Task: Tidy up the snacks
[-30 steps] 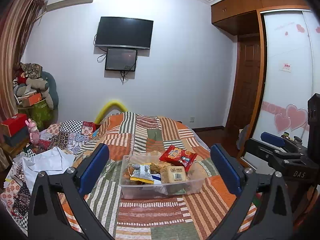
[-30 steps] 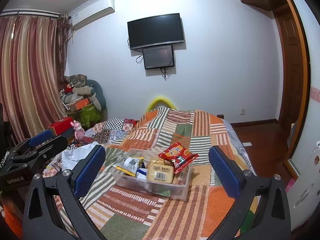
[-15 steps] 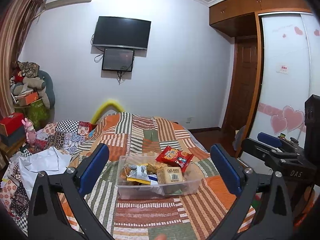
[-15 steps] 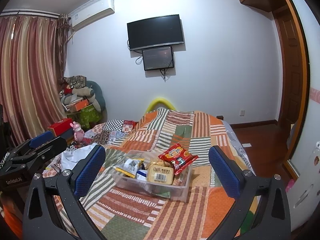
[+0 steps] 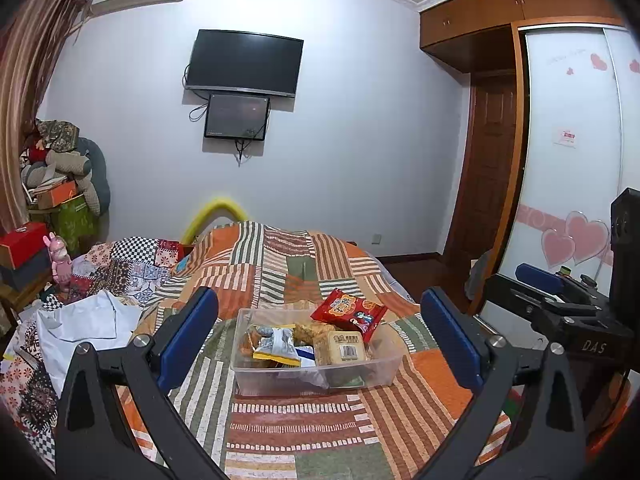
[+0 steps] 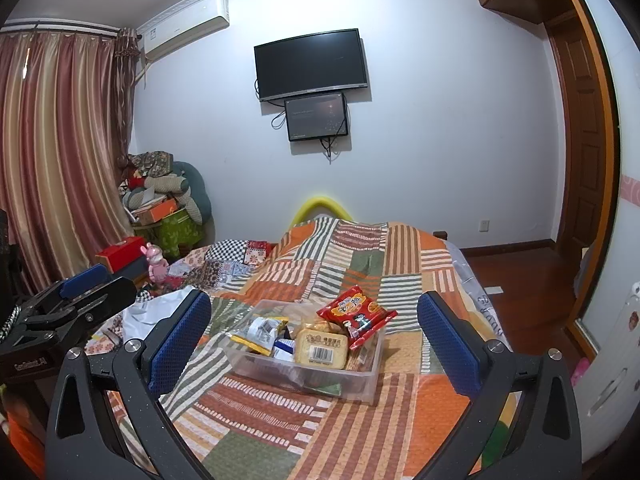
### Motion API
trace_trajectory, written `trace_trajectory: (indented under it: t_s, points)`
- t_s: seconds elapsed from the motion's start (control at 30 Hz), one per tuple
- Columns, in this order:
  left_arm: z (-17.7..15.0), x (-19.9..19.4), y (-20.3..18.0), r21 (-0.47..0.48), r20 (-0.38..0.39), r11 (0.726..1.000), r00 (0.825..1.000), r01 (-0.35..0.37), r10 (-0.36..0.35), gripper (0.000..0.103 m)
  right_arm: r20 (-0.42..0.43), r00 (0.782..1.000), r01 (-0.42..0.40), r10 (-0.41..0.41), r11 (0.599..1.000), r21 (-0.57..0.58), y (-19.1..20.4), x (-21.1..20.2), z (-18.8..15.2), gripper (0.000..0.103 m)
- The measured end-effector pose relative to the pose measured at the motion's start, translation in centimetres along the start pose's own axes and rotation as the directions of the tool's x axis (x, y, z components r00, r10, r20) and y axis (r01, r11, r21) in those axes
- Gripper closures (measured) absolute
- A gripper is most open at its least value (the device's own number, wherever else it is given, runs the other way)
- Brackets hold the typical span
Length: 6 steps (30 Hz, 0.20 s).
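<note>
A clear plastic bin (image 5: 384, 372) sits on the striped patchwork bed and also shows in the right wrist view (image 6: 360, 380). It holds several snacks: a red packet (image 5: 348, 312) leaning on its far rim, a tan packet with a barcode (image 5: 346, 346) and a yellow-edged silver packet (image 5: 276, 344). The red packet (image 6: 354, 312) and tan packet (image 6: 322, 346) also show in the right wrist view. My left gripper (image 5: 320, 340) is open and empty, held back from the bin. My right gripper (image 6: 314, 340) is open and empty, also short of the bin.
White cloth (image 5: 80, 324) and patterned bedding lie on the bed's left side. A pink toy (image 5: 60, 260), red box (image 5: 22, 244) and piled clutter stand at the left wall. A wardrobe (image 5: 568, 160) and door stand to the right. The right gripper's body (image 5: 560, 312) shows at the right edge.
Both grippers have drifted slightly; the bin sits a little lower and left in the left wrist view. Both stay open. The snacks have not moved.
</note>
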<state>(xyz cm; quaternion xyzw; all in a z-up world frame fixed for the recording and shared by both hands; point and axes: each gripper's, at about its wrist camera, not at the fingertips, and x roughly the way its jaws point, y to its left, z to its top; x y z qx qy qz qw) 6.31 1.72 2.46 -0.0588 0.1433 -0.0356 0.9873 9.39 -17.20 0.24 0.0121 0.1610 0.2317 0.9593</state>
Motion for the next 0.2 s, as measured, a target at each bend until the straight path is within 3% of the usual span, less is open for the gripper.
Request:
trace_trajectory:
  t_s: [0.2]
  points:
    - [-0.17, 0.16, 0.03, -0.003, -0.009, 1.000, 1.000, 0.008, -0.008, 0.001, -0.002, 1.000, -0.001, 0.001, 1.000, 0.001, -0.01, 0.03, -0.07, 0.000]
